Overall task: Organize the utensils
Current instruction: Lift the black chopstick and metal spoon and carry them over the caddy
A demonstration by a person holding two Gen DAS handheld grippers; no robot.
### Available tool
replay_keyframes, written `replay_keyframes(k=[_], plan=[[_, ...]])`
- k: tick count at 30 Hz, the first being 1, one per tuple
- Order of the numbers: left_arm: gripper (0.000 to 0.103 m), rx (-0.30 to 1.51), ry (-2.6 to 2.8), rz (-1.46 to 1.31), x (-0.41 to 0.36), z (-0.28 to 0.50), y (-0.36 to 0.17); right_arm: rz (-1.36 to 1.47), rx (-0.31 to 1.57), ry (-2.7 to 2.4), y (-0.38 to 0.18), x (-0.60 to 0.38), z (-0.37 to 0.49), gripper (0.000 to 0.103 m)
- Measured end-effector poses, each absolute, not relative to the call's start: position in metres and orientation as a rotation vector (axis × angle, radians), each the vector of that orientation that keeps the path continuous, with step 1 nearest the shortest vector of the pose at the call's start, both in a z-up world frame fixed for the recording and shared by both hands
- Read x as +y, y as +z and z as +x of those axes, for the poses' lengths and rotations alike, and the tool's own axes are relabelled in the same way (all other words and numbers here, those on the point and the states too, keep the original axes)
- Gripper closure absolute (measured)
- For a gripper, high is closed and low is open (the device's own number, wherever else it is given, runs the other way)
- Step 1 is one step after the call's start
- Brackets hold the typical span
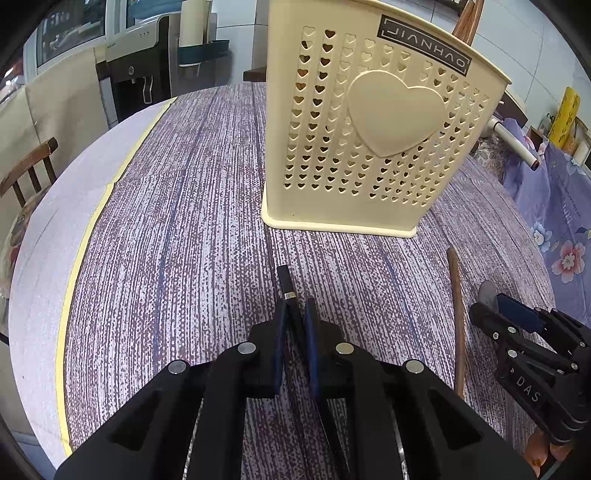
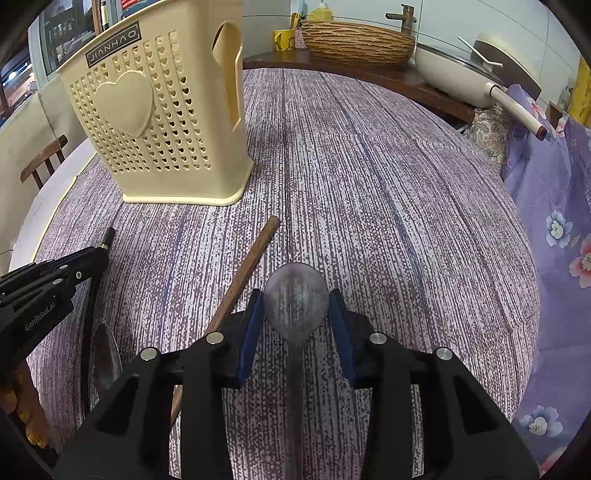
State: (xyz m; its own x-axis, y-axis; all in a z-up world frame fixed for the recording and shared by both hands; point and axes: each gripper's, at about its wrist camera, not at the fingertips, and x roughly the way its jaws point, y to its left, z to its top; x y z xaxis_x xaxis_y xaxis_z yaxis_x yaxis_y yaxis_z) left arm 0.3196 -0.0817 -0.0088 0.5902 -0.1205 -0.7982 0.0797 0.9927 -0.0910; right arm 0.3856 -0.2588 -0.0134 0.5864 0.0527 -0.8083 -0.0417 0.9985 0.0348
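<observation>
While the right gripper [image 2: 297, 314] brackets the grey metal spoon [image 2: 296, 308], low centre of the right wrist view, the step in hand reads as a pick-up of that spoon. Its blue pads [image 2: 248, 332] stand at a middling gap either side of the bowl, close to its edges; whether they already press on it cannot be told. The spoon's handle runs back under the gripper body toward the bottom of the frame. To do this well, my judgement: close squarely across the bowl's widest part or shift back to the neck, since a rounded, slick bowl may squirt out forward under a pinch.

Left gripper [image 1: 295, 321], bottom centre of the left wrist view: narrow, clamped on a slim black-handled utensil with a metal band [image 1: 286, 284]. The handle end pokes out past the fingertips toward the holder. In the right wrist view a dark blade-like end [image 2: 107, 358] shows at lower left under that gripper, possibly the same utensil.

Between the two grippers lies a brown wooden stick [image 2: 243, 273], likely a chopstick, flat on the purple-and-white streaked tablecloth [image 2: 406, 203], just beside the right gripper's left finger.

Farther off, upper left of the right wrist view, the cream plastic utensil holder with heart-shaped perforations [image 2: 162, 122] stands upright, well apart from the spoon. A wooden handle [image 1: 469, 18] already rises from its top in the left wrist view.
</observation>
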Motion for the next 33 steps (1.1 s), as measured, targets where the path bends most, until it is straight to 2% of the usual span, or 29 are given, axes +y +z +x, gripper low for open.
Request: replay_keyframes(k=[23, 33], plan=[[0.095, 0.948, -0.14, -0.104, -0.075, 0.329, -0.01, 0.063, 0.929, 0.05, -0.012, -0.262, 0.384, 0.066], [0.095, 0.91, -0.173, -0.152, -0.068, 0.33, 0.006, 0.122, 0.86, 0.095, 0.01, -0.268, 0.379, 0.066]])
